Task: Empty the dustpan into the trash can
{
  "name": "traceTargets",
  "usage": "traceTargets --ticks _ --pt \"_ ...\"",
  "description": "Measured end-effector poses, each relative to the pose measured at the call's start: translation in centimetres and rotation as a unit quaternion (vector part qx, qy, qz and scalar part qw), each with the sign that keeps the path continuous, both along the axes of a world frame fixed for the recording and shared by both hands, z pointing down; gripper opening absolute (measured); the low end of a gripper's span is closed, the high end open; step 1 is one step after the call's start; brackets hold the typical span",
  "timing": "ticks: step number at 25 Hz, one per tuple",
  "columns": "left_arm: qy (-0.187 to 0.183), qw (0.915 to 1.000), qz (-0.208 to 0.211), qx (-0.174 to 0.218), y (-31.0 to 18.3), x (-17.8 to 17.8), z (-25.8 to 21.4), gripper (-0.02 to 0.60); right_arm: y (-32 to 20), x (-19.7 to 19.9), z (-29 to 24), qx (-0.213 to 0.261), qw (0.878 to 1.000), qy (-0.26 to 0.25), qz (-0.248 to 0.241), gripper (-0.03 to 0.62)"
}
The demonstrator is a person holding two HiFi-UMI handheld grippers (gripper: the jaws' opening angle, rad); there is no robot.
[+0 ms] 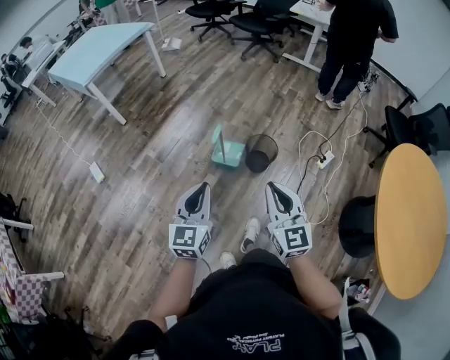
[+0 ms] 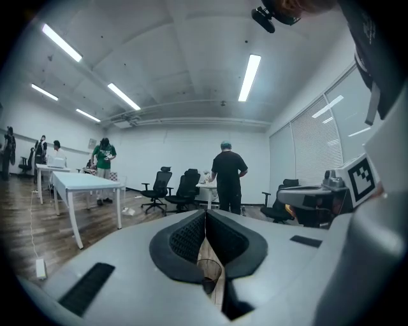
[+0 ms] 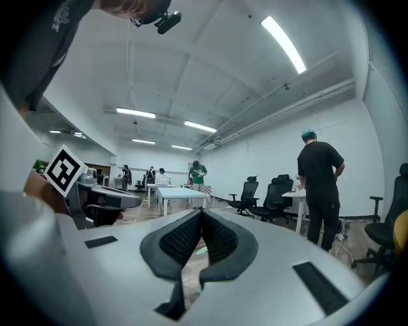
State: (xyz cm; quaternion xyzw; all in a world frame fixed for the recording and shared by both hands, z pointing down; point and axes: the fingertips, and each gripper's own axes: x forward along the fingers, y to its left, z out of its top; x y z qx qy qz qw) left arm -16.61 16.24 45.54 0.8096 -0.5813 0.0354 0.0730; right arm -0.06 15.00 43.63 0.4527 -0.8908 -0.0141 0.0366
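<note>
In the head view, the teal dustpan (image 1: pixel 228 150) stood on the wooden floor (image 1: pixel 140 155) with its handle upright, just left of the black mesh trash can (image 1: pixel 261 152), both ahead of the person's shoes (image 1: pixel 249 234). The left tool (image 1: pixel 202 187) and the right tool (image 1: pixel 274 187) were held side by side, apart from each other and short of the dustpan and can, each with its jaws pressed together and nothing between them. A white cable and power strip (image 1: pixel 325 160) lay on the floor right of the can, a light blue tabletop (image 1: pixel 98 48) stood at the upper left, a round yellow tabletop (image 1: pixel 411 218) at the right, and a person in black (image 1: pixel 355 39) stood by black office chairs (image 1: pixel 242 17) at the top. In the left gripper view, the black ribbed pads met at their tips, holding nothing; the trash can showed on the floor through the gap beneath them, and the right tool's marker cube (image 2: pixel 361 178) sat at the right edge. In the right gripper view, the pads likewise met at the tips with nothing pinched; a sliver of teal showed through the gap below them, and the left tool's marker cube (image 3: pixel 64 170) appeared at the left.
</note>
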Motion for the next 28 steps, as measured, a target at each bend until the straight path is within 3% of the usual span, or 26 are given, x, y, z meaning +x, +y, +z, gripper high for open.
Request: traceTargets --ticks 9,15,24,28 --pt "-0.039 0.9984 0.04 -0.012 -9.3 4.0 -0.1 0.023 -8.9 1.4 1.8 -0.025 0.999 -0.032 -0.008 0.023" --pt "-0.033 0.9983 0.022 -0.041 -14.4 4.7 1.6 0.023 -13.4 1.3 1.2 0.021 0.999 0.019 -0.031 0.023" --pt "-0.03 0.9982 0.012 -0.05 -20.3 2.4 1.9 0.023 -20.1 1.3 0.7 0.03 0.999 -0.004 -0.014 0.023" --pt "-0.023 0.9981 0.02 -0.054 -23.6 0.9 2.9 0.023 -22.8 -0.1 1.6 0.01 1.0 0.011 -0.002 0.023"
